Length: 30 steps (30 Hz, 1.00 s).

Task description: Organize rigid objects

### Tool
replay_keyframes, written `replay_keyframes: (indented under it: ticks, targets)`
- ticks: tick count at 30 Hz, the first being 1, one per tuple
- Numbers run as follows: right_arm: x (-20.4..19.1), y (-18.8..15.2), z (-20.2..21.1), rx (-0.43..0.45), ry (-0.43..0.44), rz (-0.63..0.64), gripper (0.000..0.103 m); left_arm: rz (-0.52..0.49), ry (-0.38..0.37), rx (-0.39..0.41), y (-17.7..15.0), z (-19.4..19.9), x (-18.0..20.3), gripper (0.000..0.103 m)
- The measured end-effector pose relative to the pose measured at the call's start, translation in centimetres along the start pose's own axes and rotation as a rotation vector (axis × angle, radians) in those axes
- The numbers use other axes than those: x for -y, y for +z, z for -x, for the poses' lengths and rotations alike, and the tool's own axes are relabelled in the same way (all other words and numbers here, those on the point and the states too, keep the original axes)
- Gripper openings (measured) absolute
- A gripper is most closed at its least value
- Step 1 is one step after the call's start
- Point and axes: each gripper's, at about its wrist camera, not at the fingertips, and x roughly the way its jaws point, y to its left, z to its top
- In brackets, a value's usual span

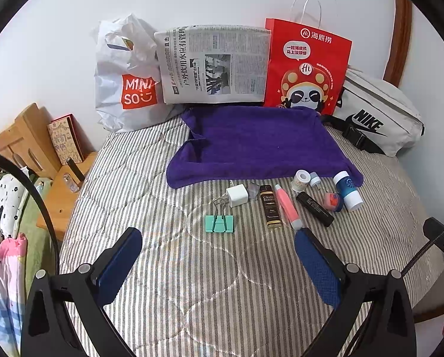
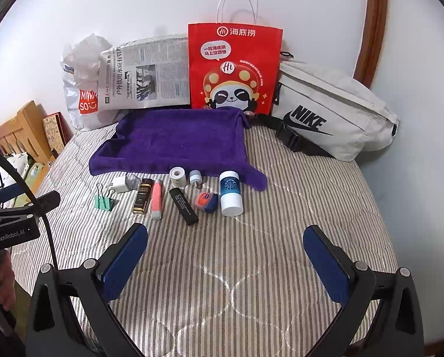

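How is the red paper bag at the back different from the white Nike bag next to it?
The red paper bag stands upright against the wall, while the white Nike bag slumps on its side. The red paper bag has thin white loop handles and a cartoon panda print; the white Nike bag has a black strap with a buckle and a black logo. The red one looks stiff, the white one soft. Both sit at the far edge of the striped bedcover.

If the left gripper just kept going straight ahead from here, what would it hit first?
Probably the mint binder clip, lying nearest between the open left gripper fingers; the white charger sits just behind it. Depth is hard to judge through the fisheye.
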Motion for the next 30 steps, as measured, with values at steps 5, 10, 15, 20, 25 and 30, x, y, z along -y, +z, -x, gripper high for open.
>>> replay_keyframes:
  ticks: [5,10,15,20,25,30]
  targets:
    - [-0.05,-0.02,0.04,0.003,-0.002,0.001,0.103,0.000,0.001,-0.001,0.03,0.01,0.04,0.103]
    - [-0.04,0.00,0.12,0.005,-0.004,0.000,0.103,-0.001,0.002,-0.002,0.00,-0.03,0.08,0.103]
    - [-0.04,0.15,0.20,0.004,-0.005,0.002,0.103,-0.001,0.002,-0.002,0.00,-0.01,0.15,0.103]
    - [-0.04,0.21,0.20,0.004,-0.007,0.001,0.103,-0.001,0.001,-0.003,0.00,0.04,0.19,0.103]
    - [-0.02,0.29,0.21,0.000,-0.007,0.004,0.103,0.002,0.007,-0.014,0.03,0.03,0.28,0.103]
    - [-0.22,0.39,0.07,-0.005,-0.007,0.007,0.103,0.002,0.009,-0.018,0.10,-0.01,0.31,0.103]
